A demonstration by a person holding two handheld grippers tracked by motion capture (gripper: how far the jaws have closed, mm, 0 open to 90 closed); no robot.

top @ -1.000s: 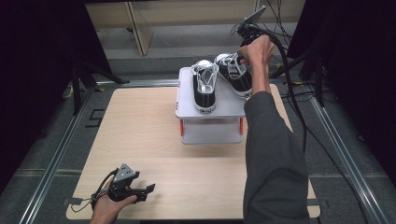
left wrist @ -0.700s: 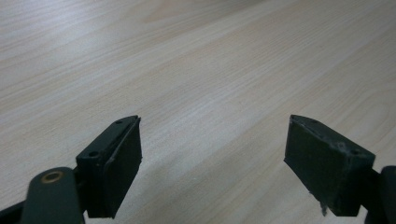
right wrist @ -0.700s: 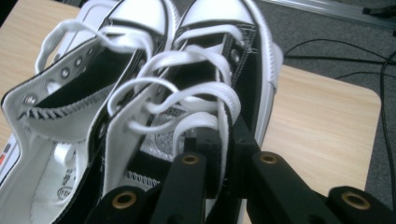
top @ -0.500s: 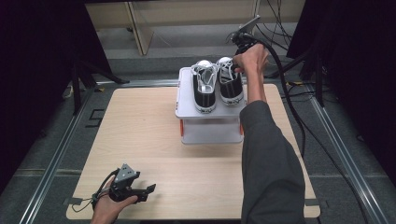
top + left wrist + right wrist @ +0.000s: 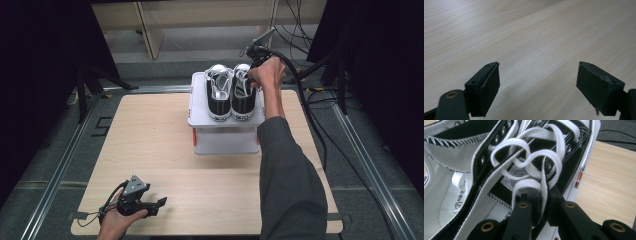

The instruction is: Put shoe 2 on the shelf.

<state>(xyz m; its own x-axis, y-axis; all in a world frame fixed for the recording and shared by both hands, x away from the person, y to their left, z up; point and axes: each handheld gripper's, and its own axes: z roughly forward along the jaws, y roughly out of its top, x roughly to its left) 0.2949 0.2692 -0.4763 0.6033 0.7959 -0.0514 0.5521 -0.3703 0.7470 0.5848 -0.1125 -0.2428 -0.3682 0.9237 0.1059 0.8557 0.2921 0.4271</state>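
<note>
High view: two black canvas shoes sit side by side on a white stand (image 5: 200, 120) at the far middle of the pale wooden surface (image 5: 150, 150). The right tool (image 5: 252, 67) is down at the right shoe (image 5: 243, 97), by its laces. The left tool (image 5: 159, 202) rests near the front left edge, well apart from the stand.

Left gripper view: the left tool (image 5: 537, 87) has its blocky black jaws spread wide, with only smooth light wood grain between them.

Right gripper view: the right tool (image 5: 543, 195) has its jaws pinched on a flat white lace (image 5: 541, 187); they have just been easing apart a touch, lace between them. Metal eyelets, white stitching and a rubber sole edge show.
</note>
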